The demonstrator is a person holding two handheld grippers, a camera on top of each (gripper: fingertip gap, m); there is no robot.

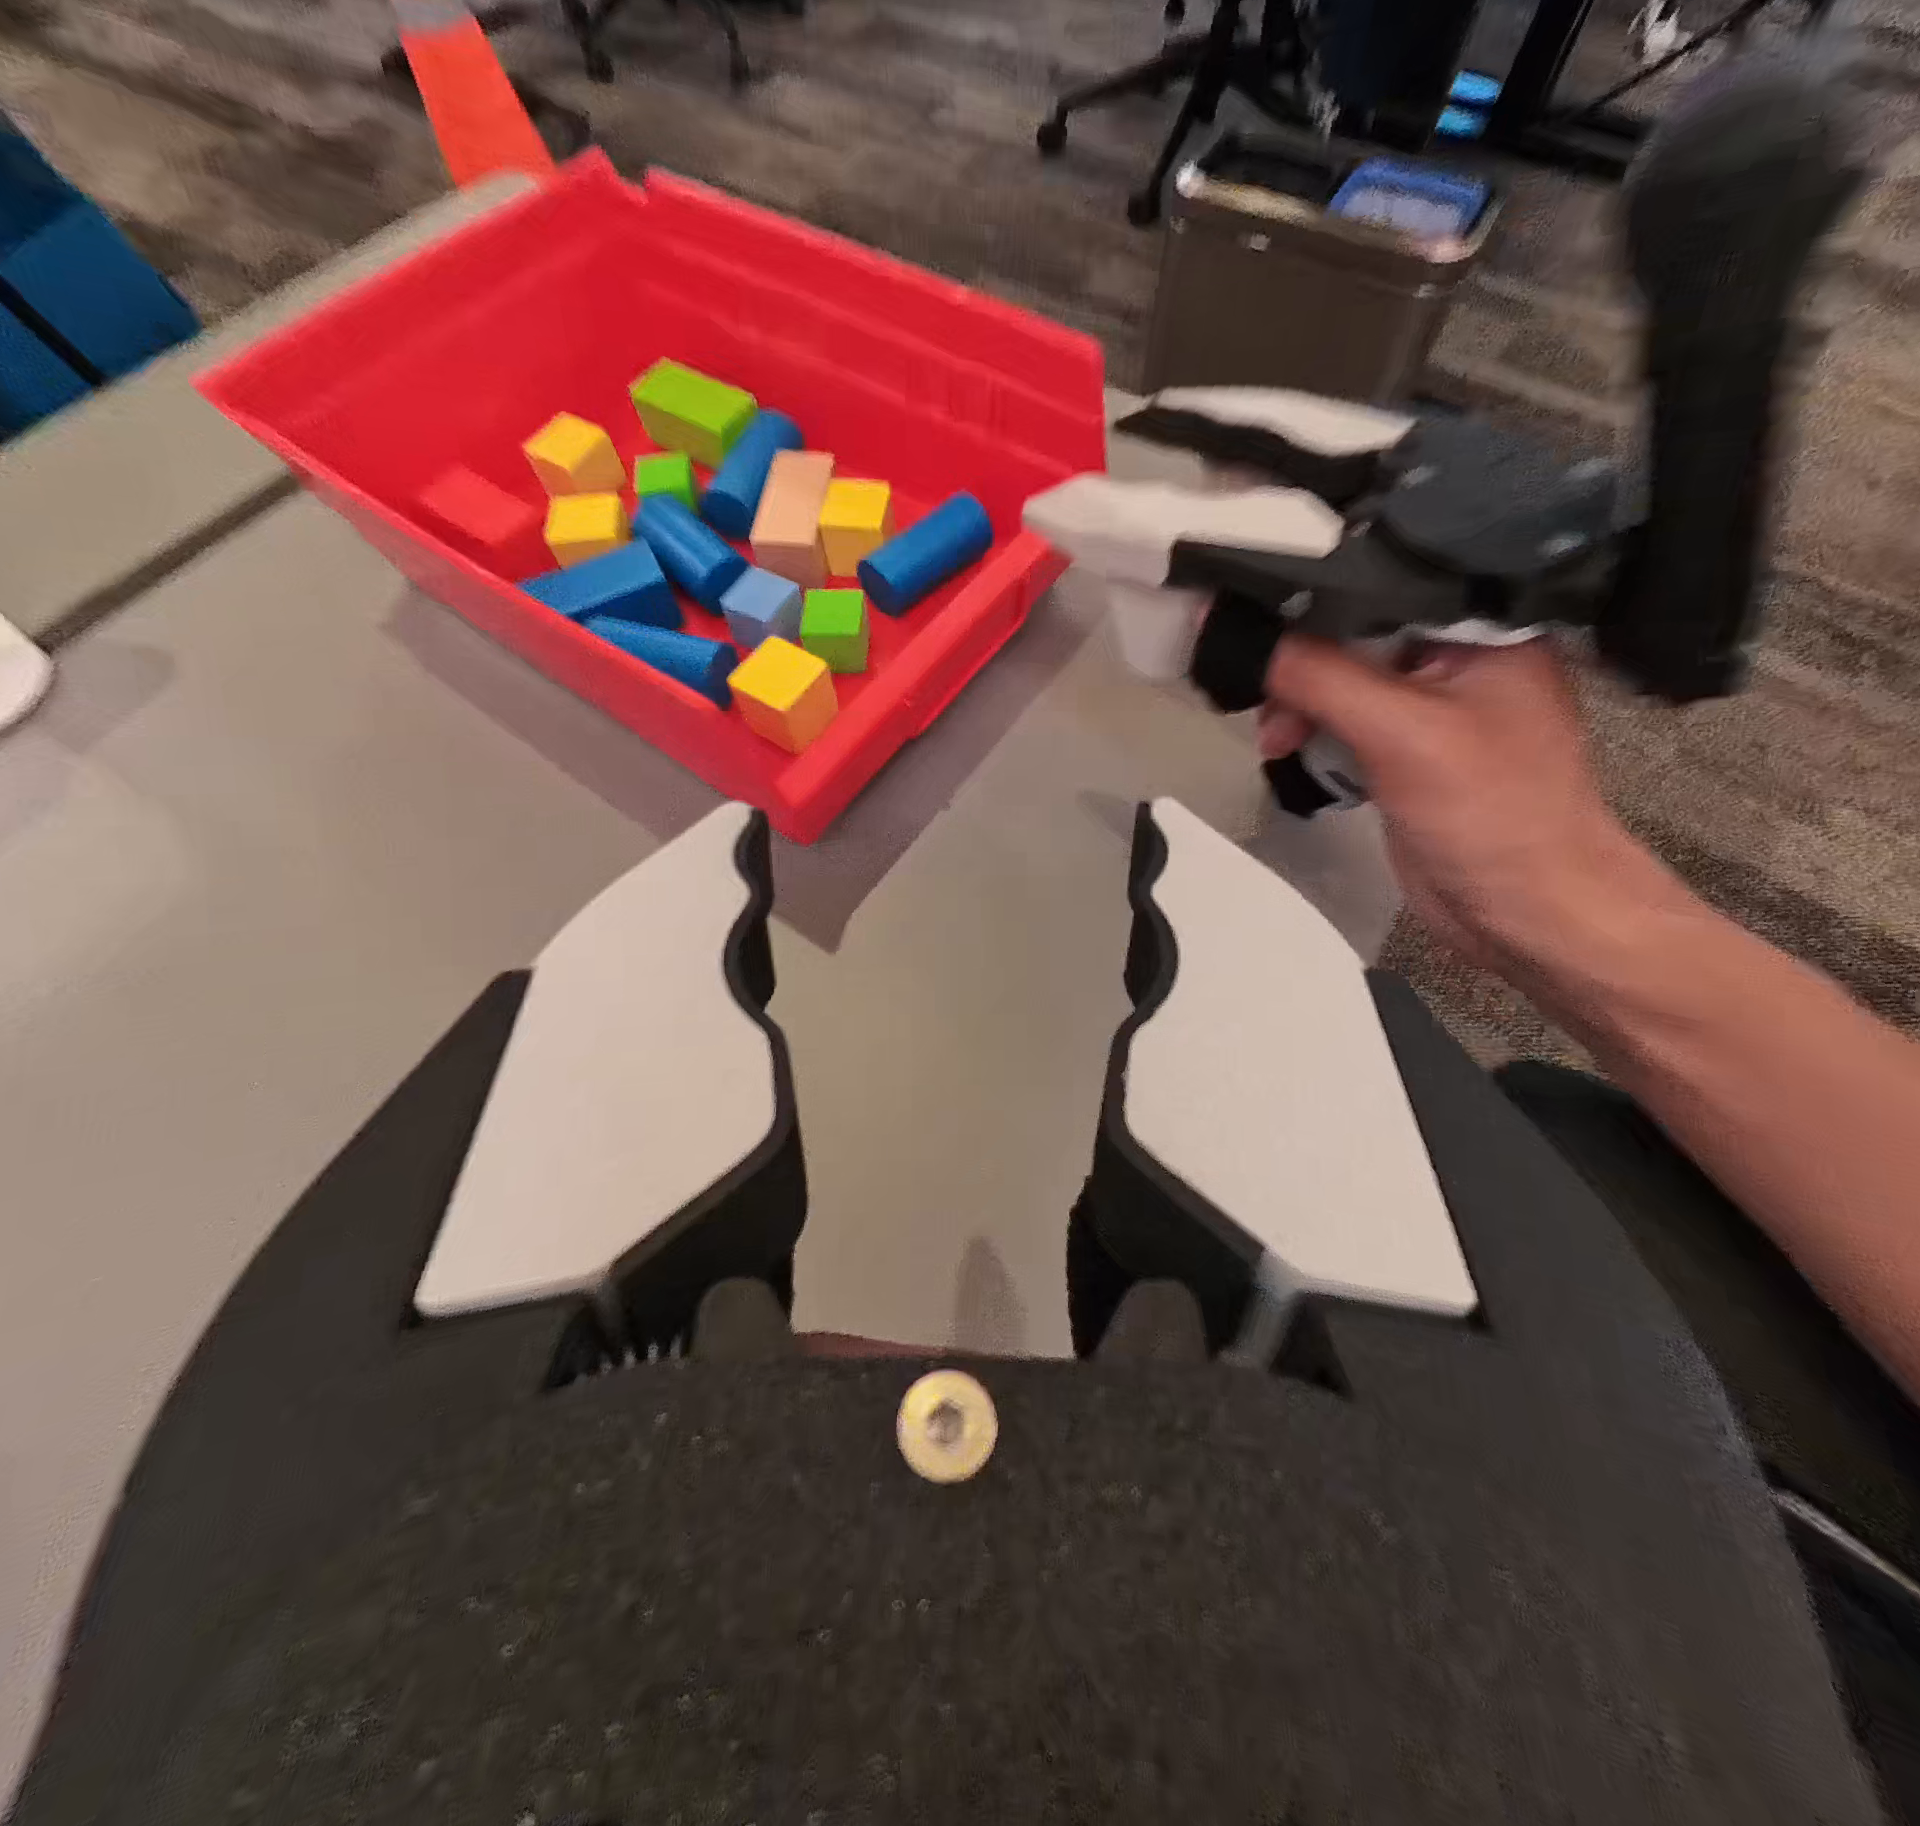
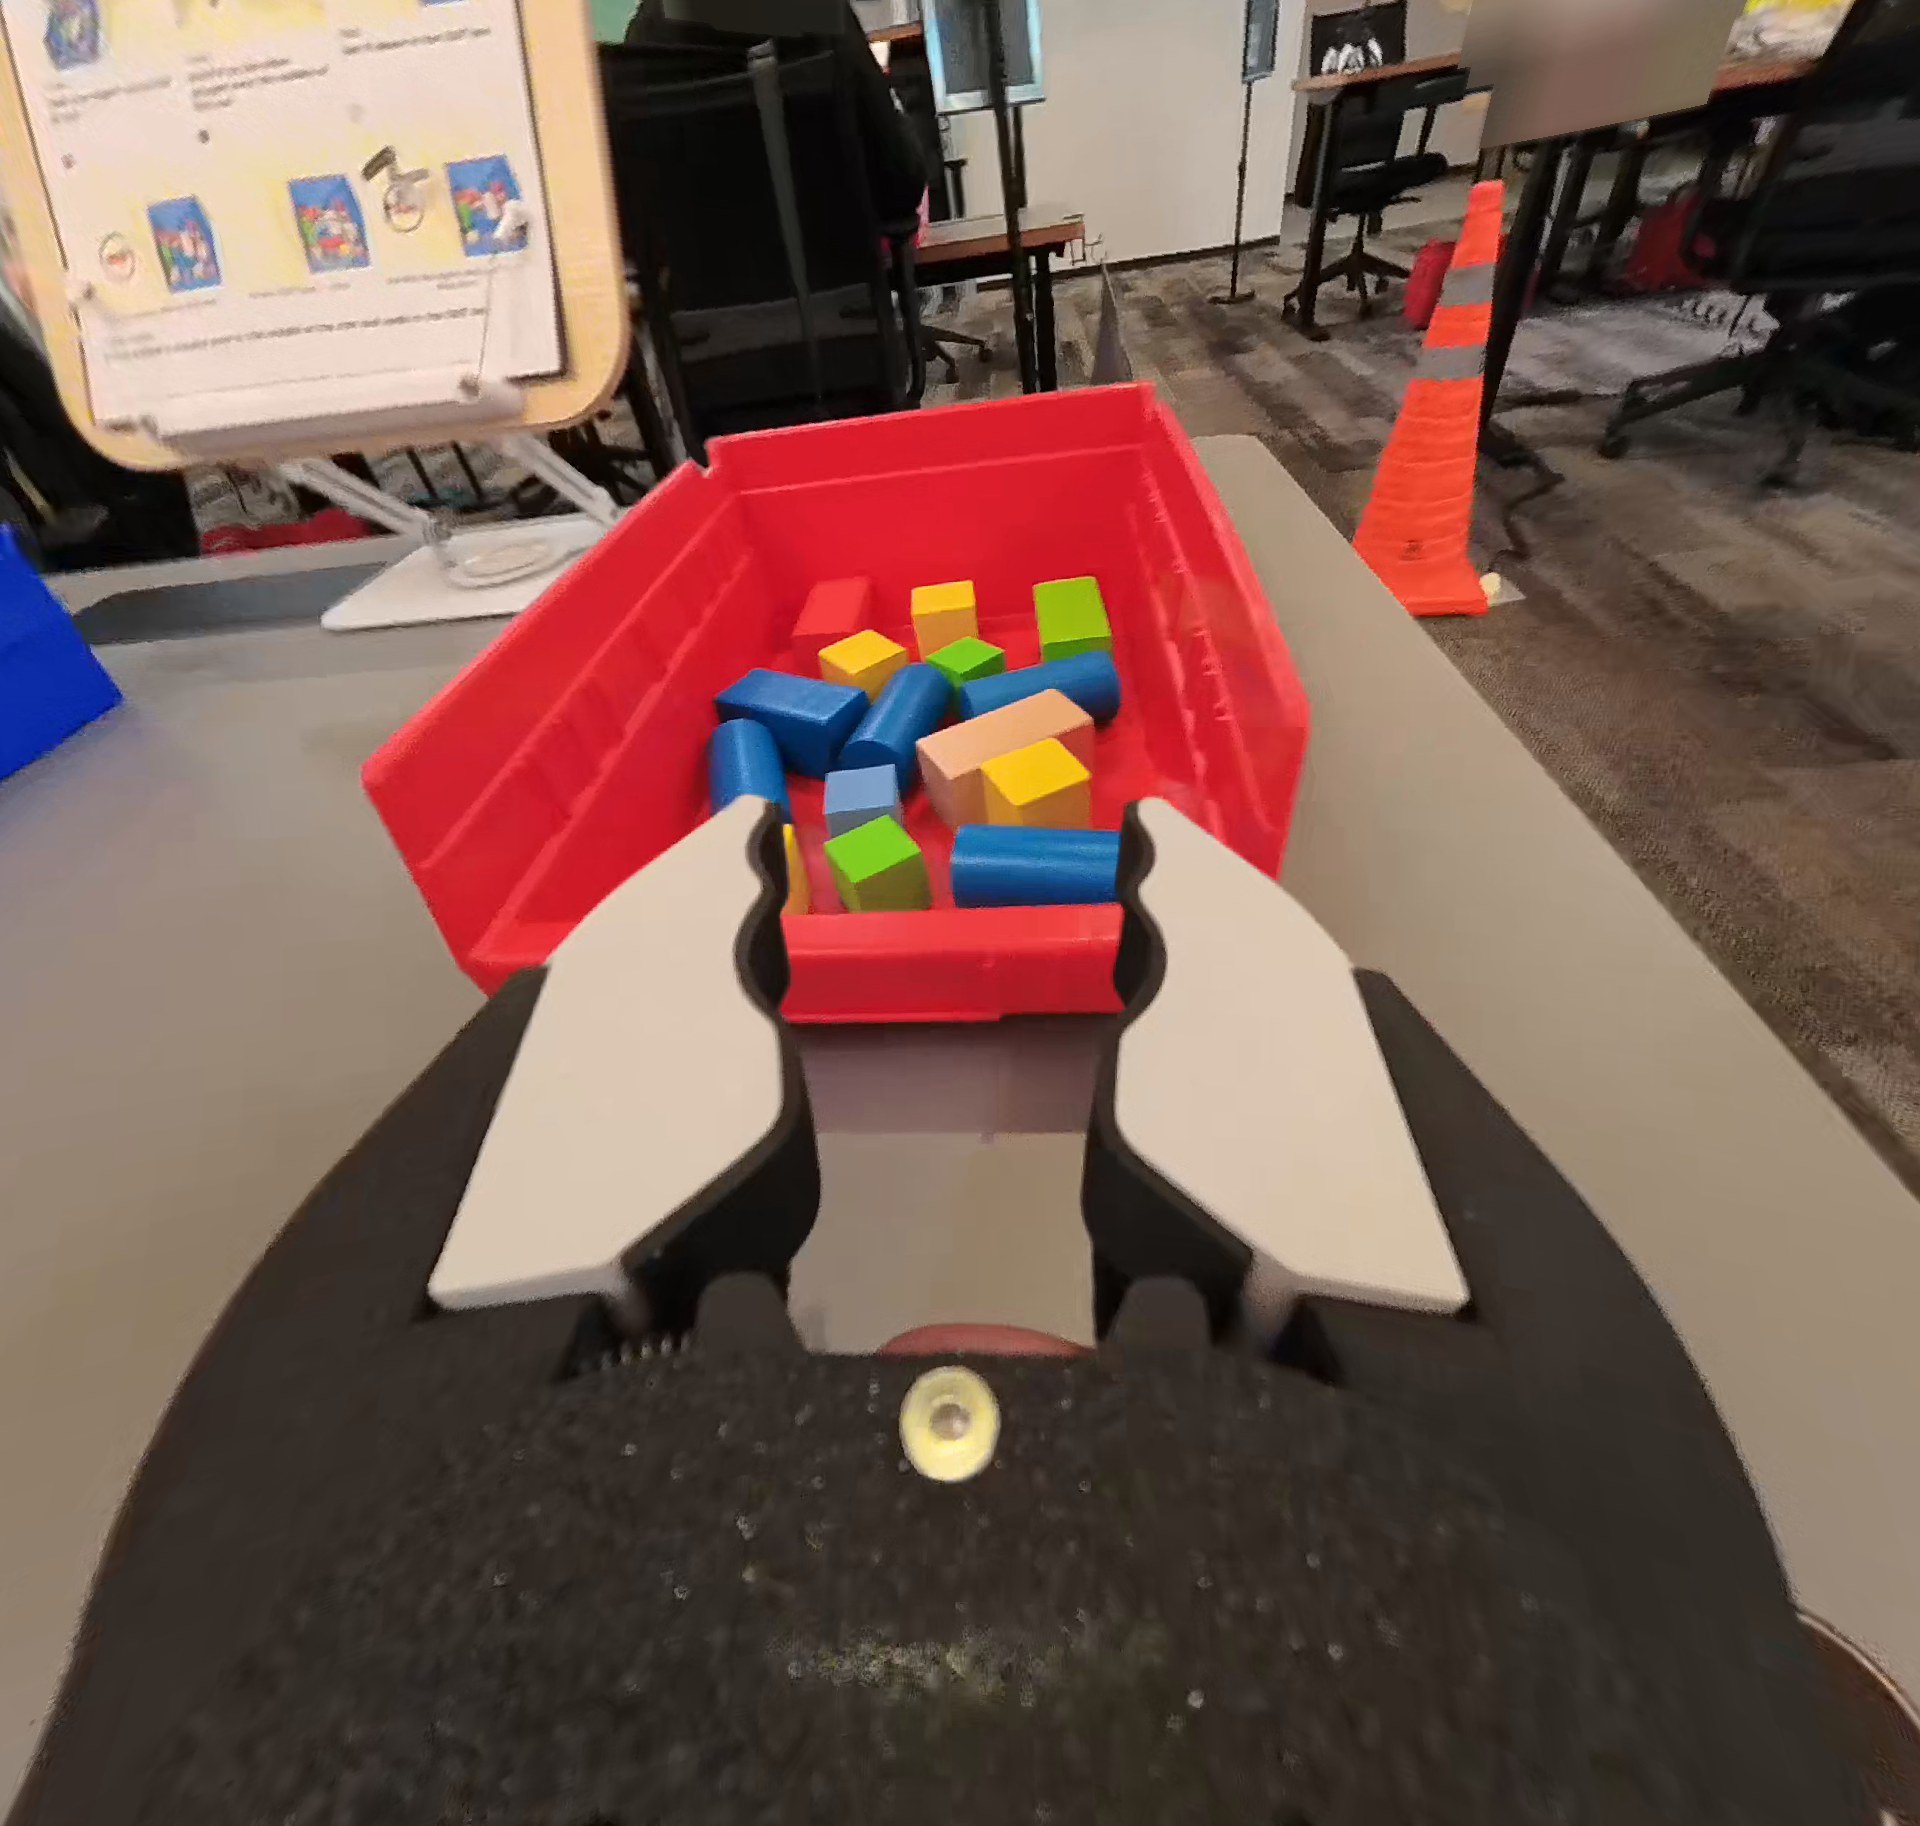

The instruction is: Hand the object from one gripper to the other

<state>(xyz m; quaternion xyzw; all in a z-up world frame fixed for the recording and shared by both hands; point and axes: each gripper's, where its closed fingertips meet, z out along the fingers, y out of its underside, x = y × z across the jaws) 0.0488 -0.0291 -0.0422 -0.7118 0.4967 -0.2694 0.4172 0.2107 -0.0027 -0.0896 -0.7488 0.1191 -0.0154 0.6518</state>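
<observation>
Each gripper, left gripper (image 1: 951, 820) and right gripper (image 2: 951, 820), has a black, speckled body. Pale grey fingers (image 1: 644, 1049) carry wavy black inner pads. A brass-coloured screw (image 1: 947, 1425) sits behind the jaws.

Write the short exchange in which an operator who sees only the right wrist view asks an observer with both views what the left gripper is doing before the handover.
Operator: Does the left gripper hold a block?
Observer: No. The left gripper is open, and only bare table shows between its fingers.
Operator: Where is it relative to the red bin?
Observer: It is short of the near corner of the red bin, not over the blocks. The right gripper is ahead of it to the right.
</observation>
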